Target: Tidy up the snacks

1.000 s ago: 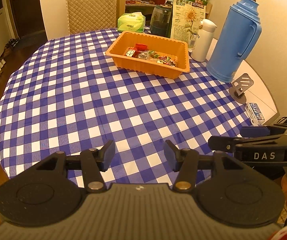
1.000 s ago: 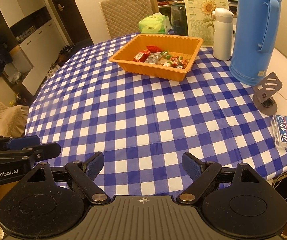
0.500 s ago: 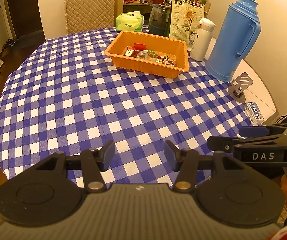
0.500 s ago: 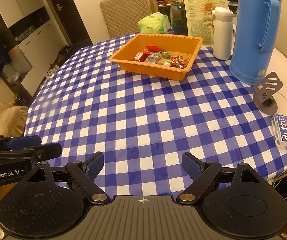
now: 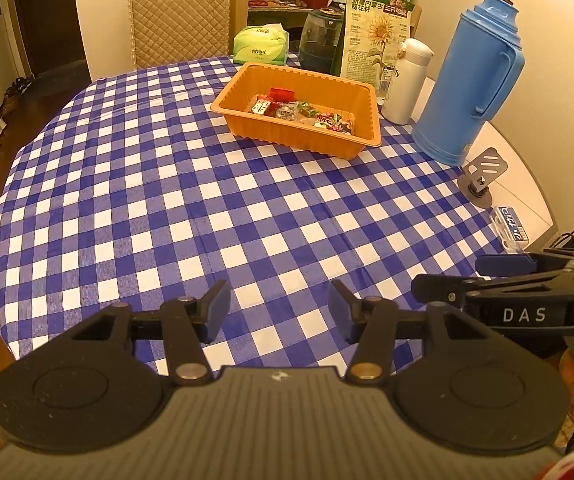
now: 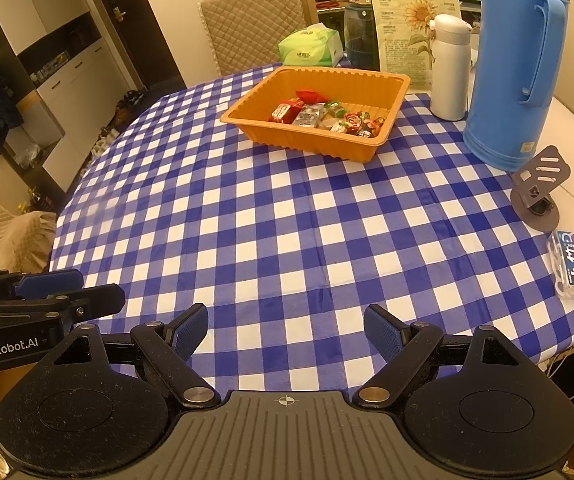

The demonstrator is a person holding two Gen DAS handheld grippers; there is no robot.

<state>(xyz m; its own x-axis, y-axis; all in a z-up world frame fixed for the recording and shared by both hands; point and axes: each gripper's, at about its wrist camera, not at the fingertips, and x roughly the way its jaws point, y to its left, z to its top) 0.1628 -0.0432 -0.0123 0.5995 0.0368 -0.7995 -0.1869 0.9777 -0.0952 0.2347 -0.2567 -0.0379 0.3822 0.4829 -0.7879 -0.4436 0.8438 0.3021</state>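
Two grippers fill the bottom of the frames, and each has its jaws spread with only bare cloth showing between them: the left gripper (image 5: 279, 312) moderately open and empty, the right gripper (image 6: 286, 338) wider and empty too. Each camera catches the other tool side-on at its lower edge, one marked "DAS", the other "GenRobot.AI". Beyond them a blue-and-white checked tablecloth (image 5: 175, 208) lies smooth and unobstructed up to the orange ribbed plastic tray (image 6: 287, 130) in the upper middle, where the wrapped snacks (image 6: 327, 118) sit bunched along its near inner side. At the right edge, off the cloth, lie a small blue-labelled packet (image 6: 573, 264) and a grey perforated metal stand (image 6: 539, 188). Farther back right stands a tall blue plastic thermos (image 5: 473, 80), a white flask (image 5: 405, 80) beside it, then a sunflower-seed bag (image 5: 379, 36), a green tissue pack (image 5: 261, 44) and a quilted chair (image 5: 179, 20). Only the right view shows white cabinets (image 6: 71, 80) at upper left.
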